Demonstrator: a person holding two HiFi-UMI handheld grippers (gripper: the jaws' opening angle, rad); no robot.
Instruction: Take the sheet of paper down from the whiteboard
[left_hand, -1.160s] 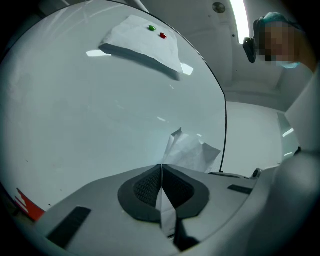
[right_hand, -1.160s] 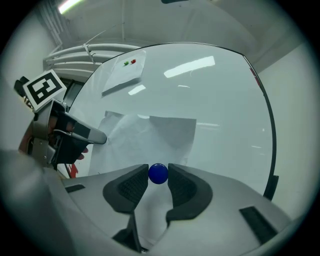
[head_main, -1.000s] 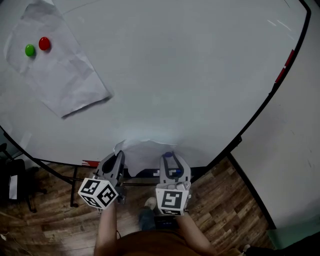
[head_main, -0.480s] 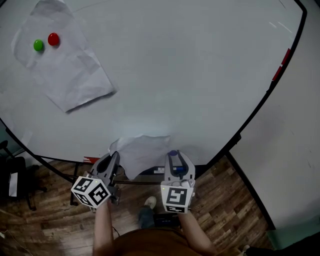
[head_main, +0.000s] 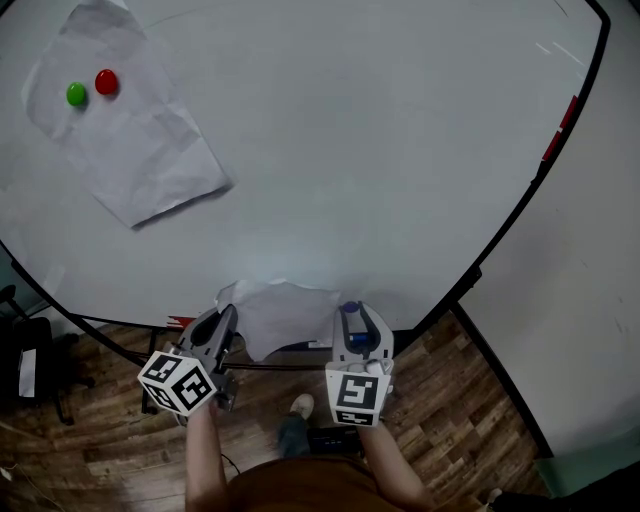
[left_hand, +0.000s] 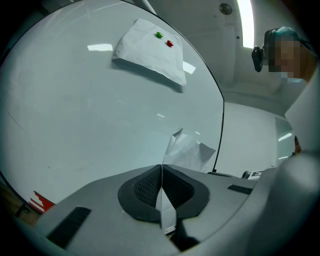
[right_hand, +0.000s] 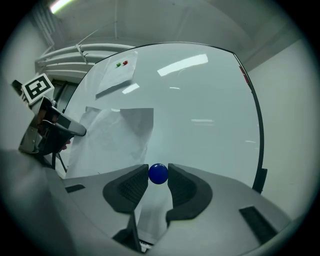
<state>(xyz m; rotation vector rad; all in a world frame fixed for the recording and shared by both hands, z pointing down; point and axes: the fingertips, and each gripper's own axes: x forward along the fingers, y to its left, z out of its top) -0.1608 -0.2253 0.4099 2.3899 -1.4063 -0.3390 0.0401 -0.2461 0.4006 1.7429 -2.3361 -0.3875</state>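
A loose white sheet of paper (head_main: 280, 312) hangs off the lower edge of the whiteboard (head_main: 380, 150). My left gripper (head_main: 228, 318) is shut on its left edge; in the left gripper view the sheet (left_hand: 189, 150) runs out from between the closed pads. My right gripper (head_main: 348, 312) is shut on a round blue magnet (right_hand: 158, 173), just right of the sheet (right_hand: 115, 135) and apart from it. A second sheet (head_main: 130, 130) stays on the board at upper left, pinned by a green magnet (head_main: 76, 94) and a red magnet (head_main: 106, 81).
The board's black frame (head_main: 520, 215) curves down the right side, with a white wall (head_main: 590, 330) beyond it. Wooden floor (head_main: 90, 440) and the board's stand lie below. A dark chair (head_main: 25, 370) is at the far left.
Both grippers have stayed nearly still. The held sheet has flexed a little and now sags slightly lower between them.
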